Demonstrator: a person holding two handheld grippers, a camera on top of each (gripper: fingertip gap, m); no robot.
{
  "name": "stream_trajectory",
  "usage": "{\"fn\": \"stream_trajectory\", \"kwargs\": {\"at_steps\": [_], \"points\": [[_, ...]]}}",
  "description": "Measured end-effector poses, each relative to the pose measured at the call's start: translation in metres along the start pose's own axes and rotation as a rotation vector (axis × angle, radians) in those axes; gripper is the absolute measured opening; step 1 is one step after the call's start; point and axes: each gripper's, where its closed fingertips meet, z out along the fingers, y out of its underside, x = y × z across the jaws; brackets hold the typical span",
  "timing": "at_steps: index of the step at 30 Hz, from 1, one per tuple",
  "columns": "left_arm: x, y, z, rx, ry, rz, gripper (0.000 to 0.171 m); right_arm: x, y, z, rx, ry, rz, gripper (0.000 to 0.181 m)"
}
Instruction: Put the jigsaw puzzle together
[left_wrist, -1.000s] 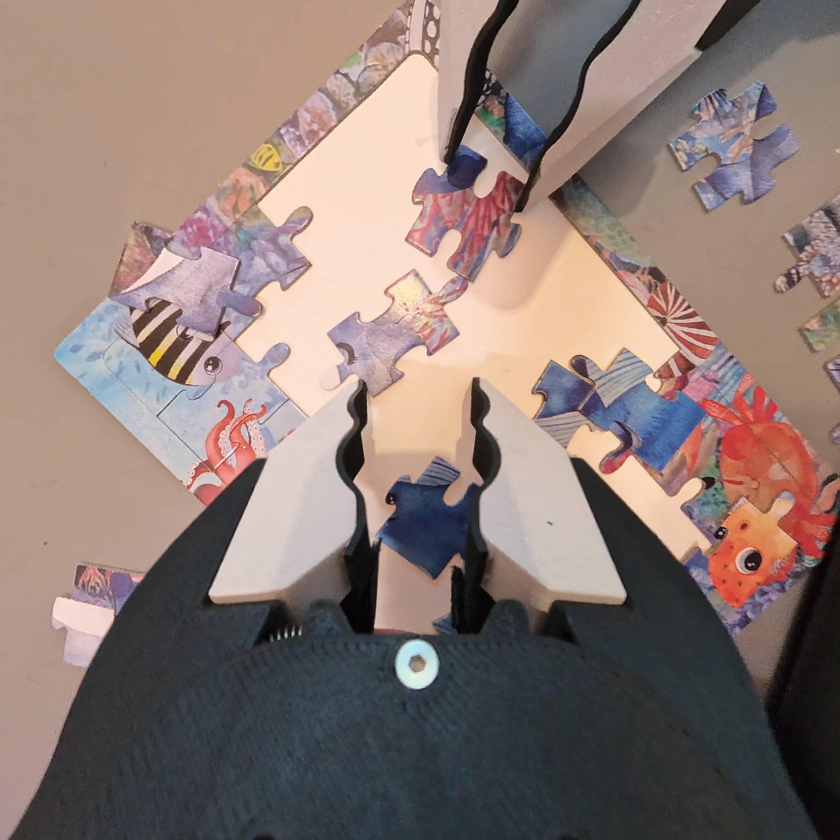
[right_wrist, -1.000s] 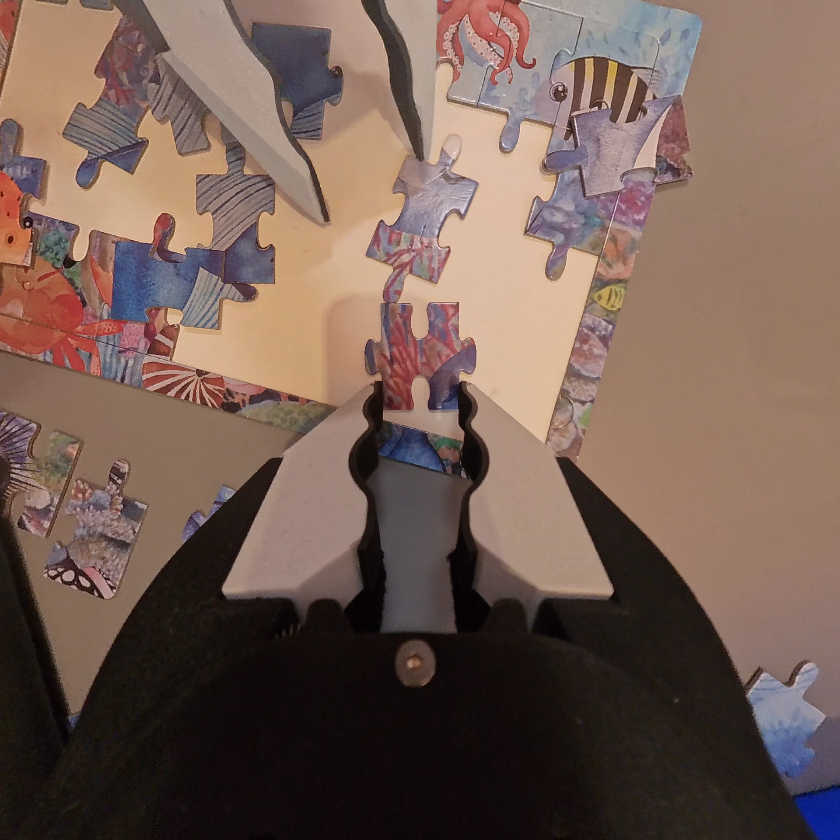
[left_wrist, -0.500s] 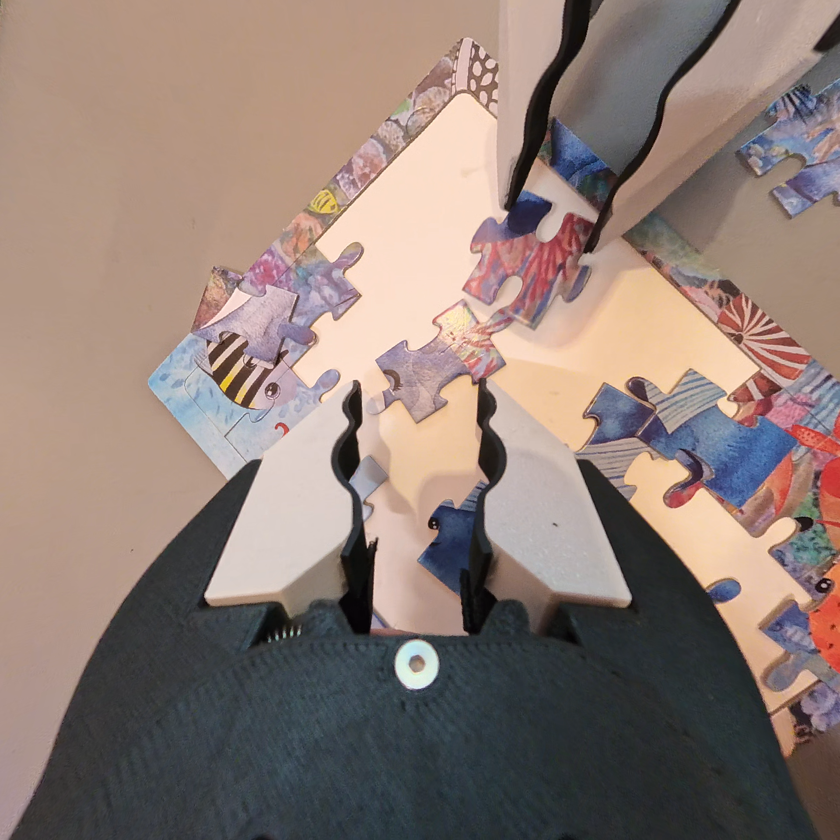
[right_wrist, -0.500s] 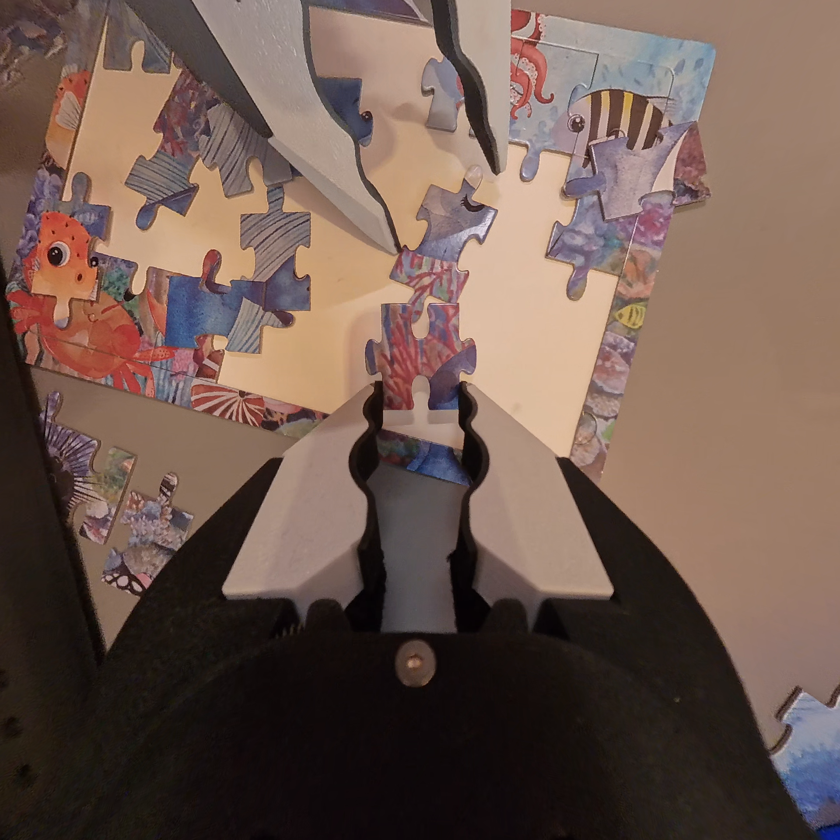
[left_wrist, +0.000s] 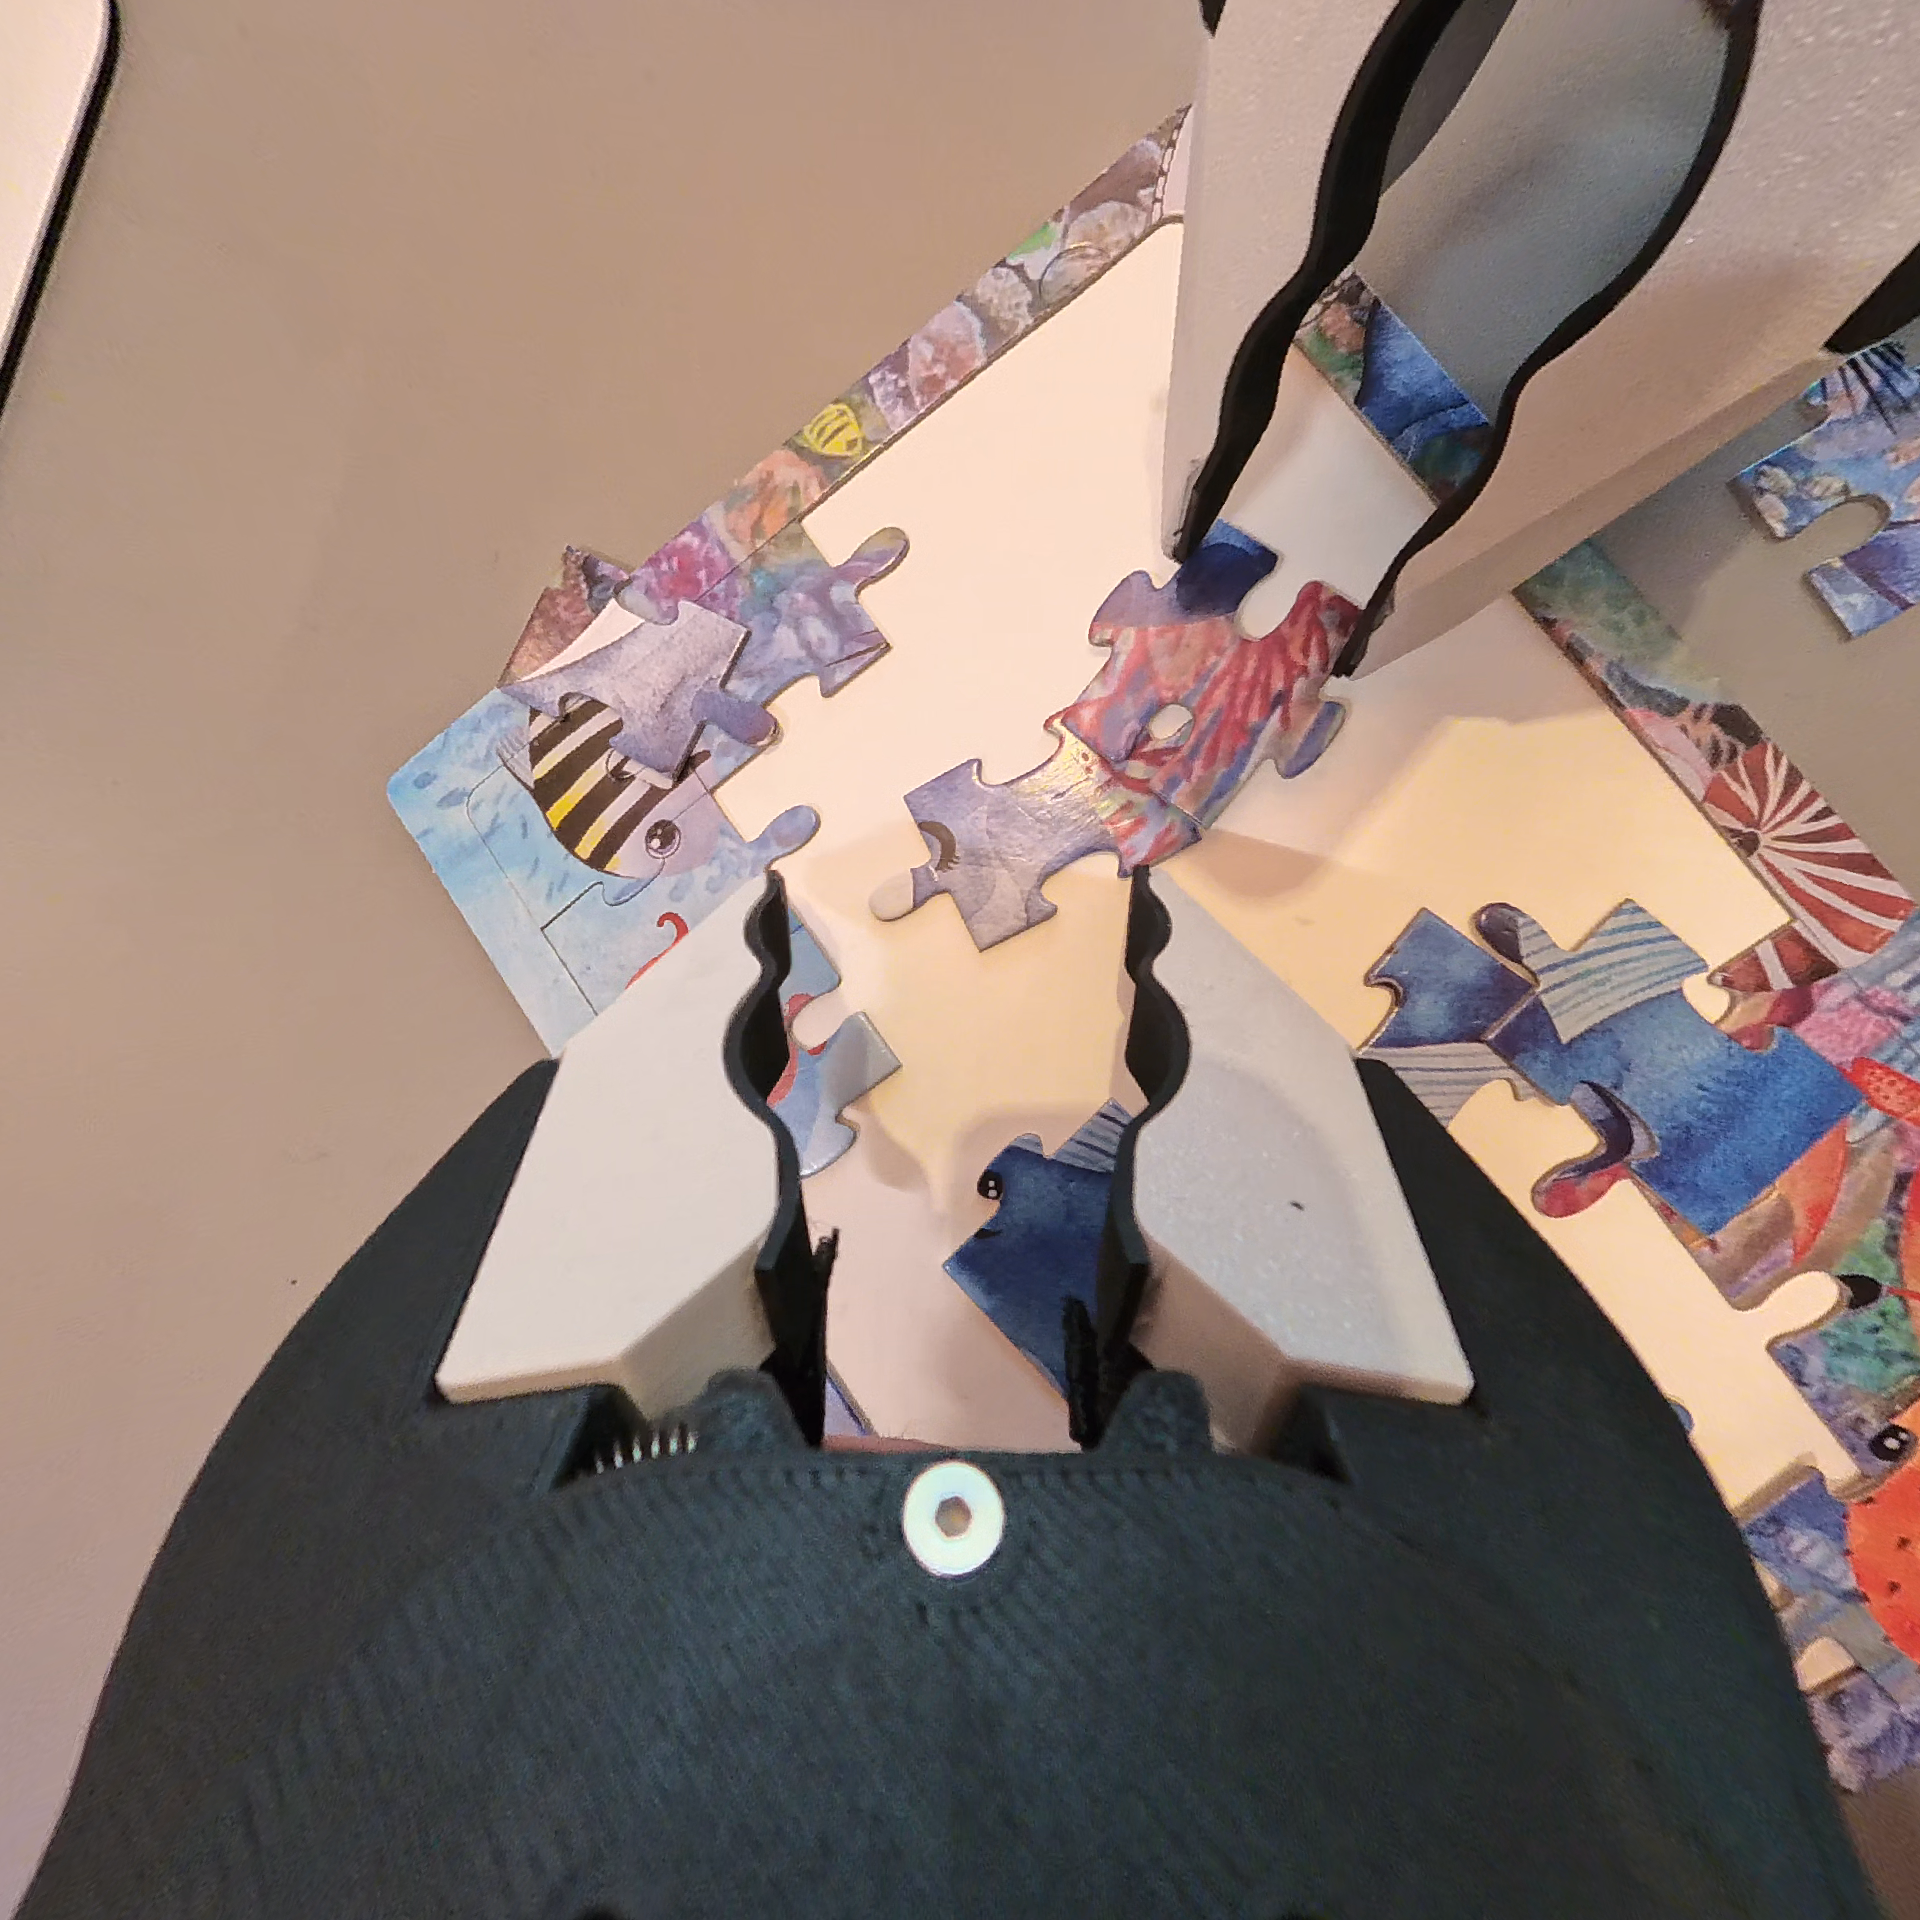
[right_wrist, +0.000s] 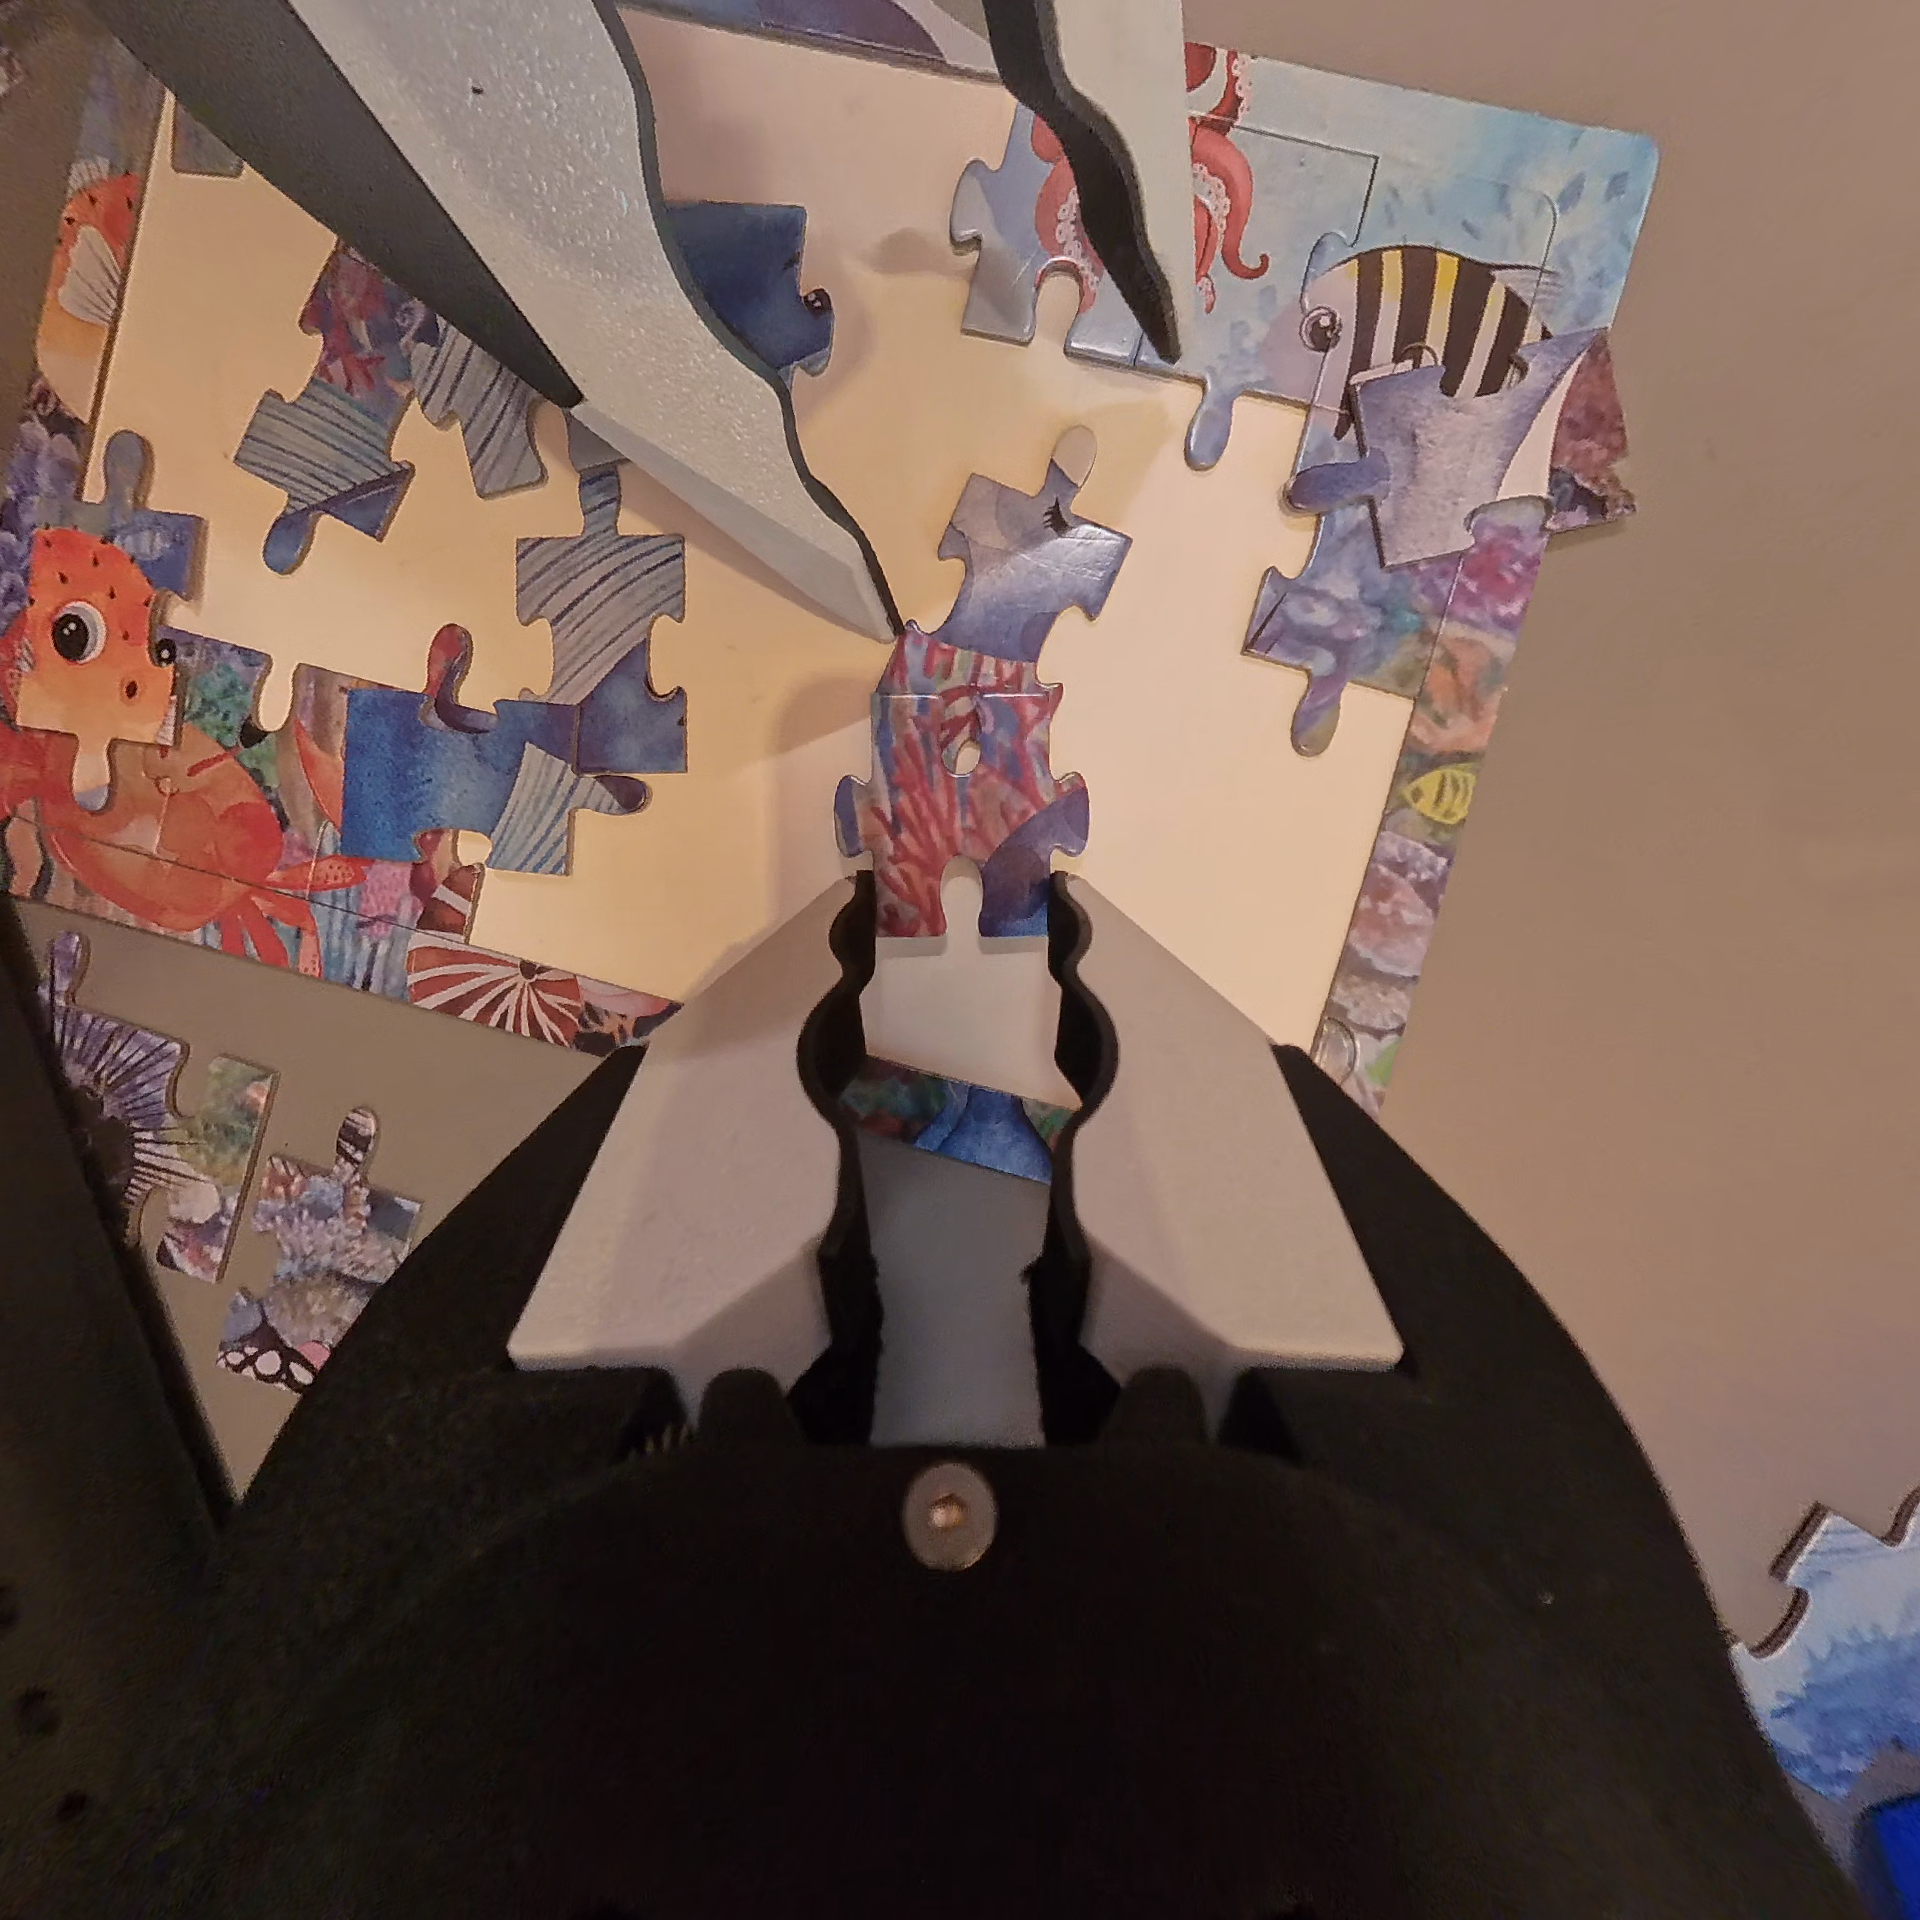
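Note:
The puzzle tray (left_wrist: 935, 343) lies on a tan table, also in the right wrist view (right_wrist: 1444, 831). My right gripper (right_wrist: 958, 883) is shut on a red coral piece (right_wrist: 956, 800), whose far edge meets a purple eyelash piece (right_wrist: 1029, 561) on the tray's bare middle. In the left wrist view the right gripper (left_wrist: 1278, 587) comes in from the top over the coral piece (left_wrist: 1216, 686) and purple piece (left_wrist: 997, 852). My left gripper (left_wrist: 956, 888) is open and empty above a dark blue piece (left_wrist: 1029, 1195). In the right wrist view one left fingertip (right_wrist: 883, 623) sits beside the joint.
The striped fish corner (left_wrist: 592, 790) has a loose purple piece (left_wrist: 655, 675) lying on it. The crab and orange fish section (right_wrist: 104, 727) is assembled. Loose pieces lie off the tray (right_wrist: 312, 1278) (left_wrist: 1839, 488) (right_wrist: 1829, 1652). A white-edged object (left_wrist: 42, 156) is far left.
The right gripper has slid the coral piece forward until it meets the purple piece. The left gripper's jaws have opened wider and it has drawn back over the dark blue piece.

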Motion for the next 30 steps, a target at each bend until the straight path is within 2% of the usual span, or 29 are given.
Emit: {"fn": "stream_trajectory", "kwargs": {"at_steps": [6,20,30], "points": [[-0.001,0.002,-0.002,0.001,0.007,0.006,0.063,-0.002,0.000,0.001,-0.012,0.001,0.022,0.031],[0.009,0.004,-0.003,-0.015,0.056,0.013,0.039,-0.003,0.003,0.000,-0.065,0.037,0.080,0.031],[0.012,0.004,-0.002,-0.027,0.068,-0.004,0.034,-0.008,0.008,-0.001,-0.124,0.061,0.129,0.031]]}}
